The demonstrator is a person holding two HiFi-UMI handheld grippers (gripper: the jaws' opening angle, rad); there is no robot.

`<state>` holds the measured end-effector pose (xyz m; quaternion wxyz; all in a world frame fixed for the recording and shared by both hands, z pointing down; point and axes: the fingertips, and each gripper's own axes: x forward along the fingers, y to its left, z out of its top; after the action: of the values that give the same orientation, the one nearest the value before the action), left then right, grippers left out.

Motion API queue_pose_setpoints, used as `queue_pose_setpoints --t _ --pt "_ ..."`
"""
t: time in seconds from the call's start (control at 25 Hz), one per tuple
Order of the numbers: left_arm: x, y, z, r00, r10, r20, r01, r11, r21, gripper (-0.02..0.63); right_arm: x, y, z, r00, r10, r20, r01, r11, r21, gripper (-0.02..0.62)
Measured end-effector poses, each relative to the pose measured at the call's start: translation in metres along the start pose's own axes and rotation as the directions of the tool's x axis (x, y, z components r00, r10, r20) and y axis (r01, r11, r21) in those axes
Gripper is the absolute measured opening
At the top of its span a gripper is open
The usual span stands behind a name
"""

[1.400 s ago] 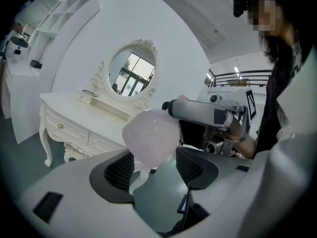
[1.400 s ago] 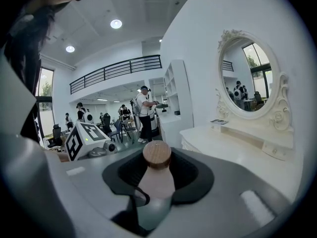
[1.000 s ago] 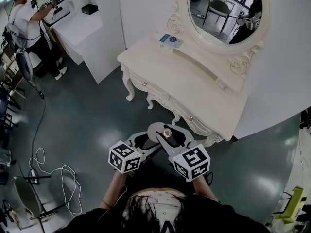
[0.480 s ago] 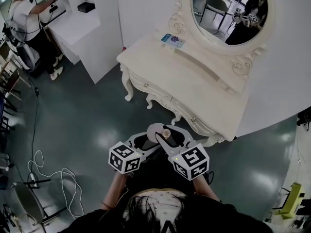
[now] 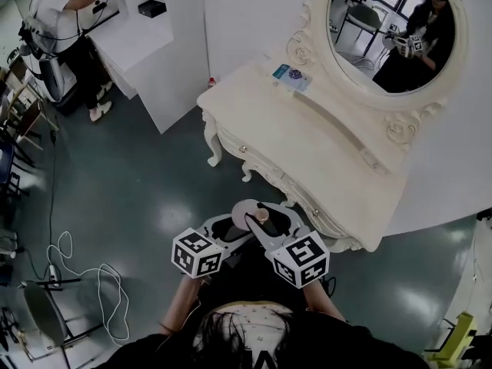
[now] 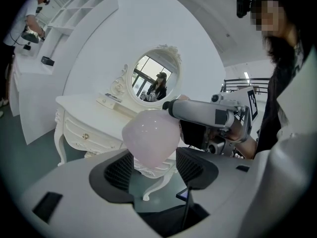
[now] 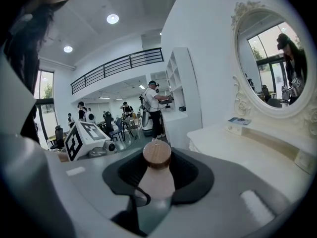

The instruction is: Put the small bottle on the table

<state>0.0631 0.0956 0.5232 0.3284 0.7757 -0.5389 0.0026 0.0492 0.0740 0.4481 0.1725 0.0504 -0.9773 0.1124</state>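
Observation:
In the head view, both grippers are held close together just short of the front edge of the white dressing table. My right gripper is shut on a small frosted bottle with a round wooden cap; the cap shows between its jaws. My left gripper is shut on a pale pink rounded vessel, seen from above as a pale disc. In the left gripper view the right gripper reaches across beside the pink vessel. The table top lies ahead to the right.
An oval mirror stands at the table's back, with a small box on the raised shelf below it. A white counter stands at far left, with a person at it. A cable lies on the floor.
Both grippers, still holding their things, have come closer to the dressing table's front edge. The mirror now shows more of the person's reflection.

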Motion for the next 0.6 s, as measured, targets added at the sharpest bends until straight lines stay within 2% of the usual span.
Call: queue_pose_setpoints --t 0.28,0.48,0.6 --pt "0.040 0.054 0.050 0.999 0.034 0.009 -0.034 0.999 -0.008 0.259 0.049 -0.064 0.029 0.999 0.041 -0.004 -0.041 0.999 0.003 0.146" --pt "0.080 0.083 0.095 1.000 0.028 0.014 -0.028 1.000 -0.013 0.259 0.072 -0.119 0.057 0.999 0.036 0.003 -0.036 0.999 0.010 0.146" --pt "0.099 0.094 0.108 1.000 0.024 -0.012 -0.025 1.000 -0.014 0.259 0.080 -0.144 0.063 1.000 0.030 0.001 -0.030 0.999 0.023 0.146"
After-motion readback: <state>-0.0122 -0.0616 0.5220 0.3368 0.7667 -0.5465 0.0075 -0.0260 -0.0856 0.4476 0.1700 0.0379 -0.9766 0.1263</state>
